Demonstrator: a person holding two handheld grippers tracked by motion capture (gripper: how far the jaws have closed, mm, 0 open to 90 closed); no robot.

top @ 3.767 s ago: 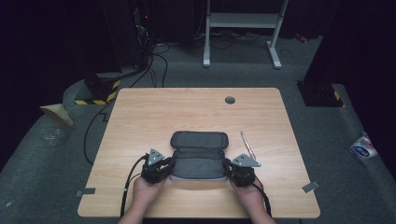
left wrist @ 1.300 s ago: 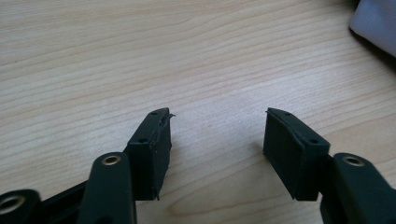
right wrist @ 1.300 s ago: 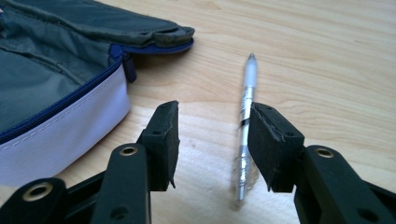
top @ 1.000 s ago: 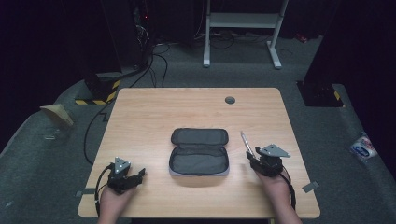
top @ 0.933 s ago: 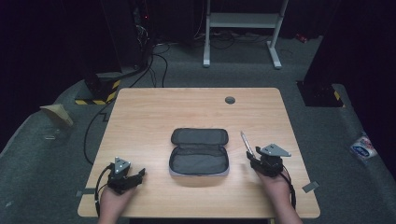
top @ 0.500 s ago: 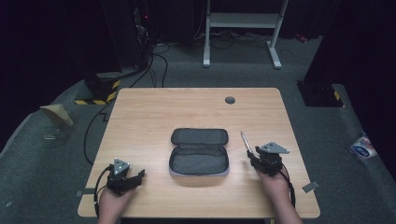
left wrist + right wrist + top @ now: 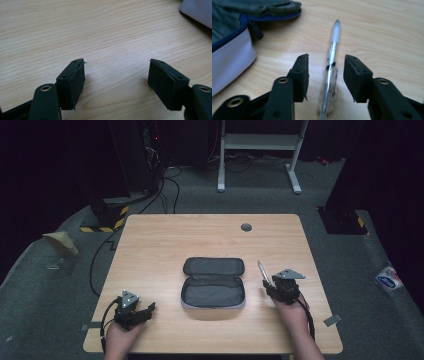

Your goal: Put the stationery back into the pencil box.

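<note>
A grey zip case (image 7: 213,285) lies open at the middle of the wooden table (image 7: 165,245); its white side and blue zip (image 7: 229,50) are at the left of the right gripper view. A clear pen (image 7: 261,271) lies just right of the case. My right gripper (image 7: 268,287) is low over the pen's near end. In the right gripper view the pen (image 7: 332,55) runs between the jaws of my right gripper (image 7: 326,58), with a gap to the pad on either side. My left gripper (image 7: 148,309) rests at the front left, open and empty (image 7: 116,65).
A round cable hole (image 7: 246,227) sits near the table's far edge. A corner of the case (image 7: 197,10) lies at the top right of the left gripper view. Bare wood lies left of and behind the case. Cables and a metal stand (image 7: 260,150) are on the floor beyond.
Both grippers were at the sides of the case; they have since drawn apart, the left to the front left, the right to the pen. Over the last second little differs.
</note>
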